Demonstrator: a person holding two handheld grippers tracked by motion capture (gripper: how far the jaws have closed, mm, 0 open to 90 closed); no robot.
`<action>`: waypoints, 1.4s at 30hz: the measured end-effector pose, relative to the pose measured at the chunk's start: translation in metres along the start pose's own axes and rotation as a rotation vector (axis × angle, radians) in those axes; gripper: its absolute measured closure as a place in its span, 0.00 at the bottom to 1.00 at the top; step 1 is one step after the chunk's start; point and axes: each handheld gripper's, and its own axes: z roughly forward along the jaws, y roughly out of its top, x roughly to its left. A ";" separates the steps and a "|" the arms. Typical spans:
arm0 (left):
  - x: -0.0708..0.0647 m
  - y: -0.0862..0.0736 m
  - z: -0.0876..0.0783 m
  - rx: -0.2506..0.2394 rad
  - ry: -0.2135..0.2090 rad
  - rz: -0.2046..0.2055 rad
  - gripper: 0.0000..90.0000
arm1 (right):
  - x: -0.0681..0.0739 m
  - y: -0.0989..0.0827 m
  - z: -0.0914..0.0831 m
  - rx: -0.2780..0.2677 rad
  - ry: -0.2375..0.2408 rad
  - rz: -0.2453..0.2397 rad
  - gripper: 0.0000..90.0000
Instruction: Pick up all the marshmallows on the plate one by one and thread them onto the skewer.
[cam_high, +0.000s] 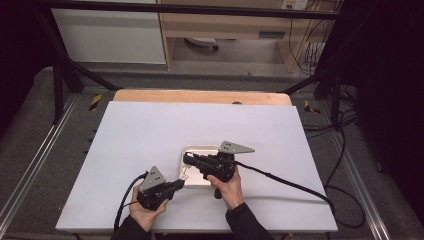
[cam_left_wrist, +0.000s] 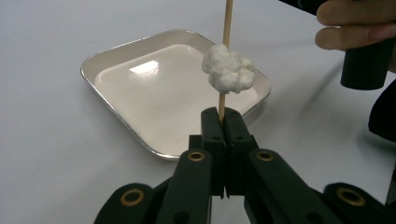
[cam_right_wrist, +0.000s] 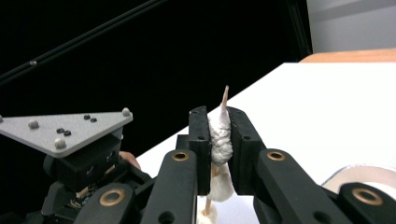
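A thin wooden skewer (cam_left_wrist: 227, 23) stands upright over the near edge of a shallow metal tray (cam_left_wrist: 116, 49). My left gripper (cam_left_wrist: 223, 116) is shut on its lower end. A fluffy white lump (cam_left_wrist: 229, 70) sits on the skewer just above those jaws. In the right gripper view, my right gripper (cam_right_wrist: 219, 114) is shut on another white lump (cam_right_wrist: 220, 140) higher on the skewer, whose pointed tip (cam_right_wrist: 225, 95) pokes out above. In the high view the left gripper (cam_high: 181, 184) is at the tray's (cam_high: 200, 150) near left corner, and the right gripper (cam_high: 187, 159) reaches over the tray.
The tray lies on a white table sheet (cam_high: 150, 130) with open room to the left, right and far side. A cable (cam_high: 290, 186) trails right from the right gripper. A wooden strip (cam_high: 200, 96) borders the far edge, with black frame bars beyond.
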 end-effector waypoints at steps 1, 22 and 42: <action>-0.001 0.004 -0.003 -0.045 -0.020 -0.009 0.99 | 0.000 -0.001 0.001 0.018 -0.001 0.000 0.91; 0.005 0.004 -0.003 -0.009 0.021 0.014 0.99 | 0.005 0.020 -0.008 0.138 -0.098 -0.085 0.31; 0.023 0.011 -0.005 0.105 -0.010 -0.025 0.99 | -0.044 -0.007 -0.075 0.392 -0.346 -0.158 0.01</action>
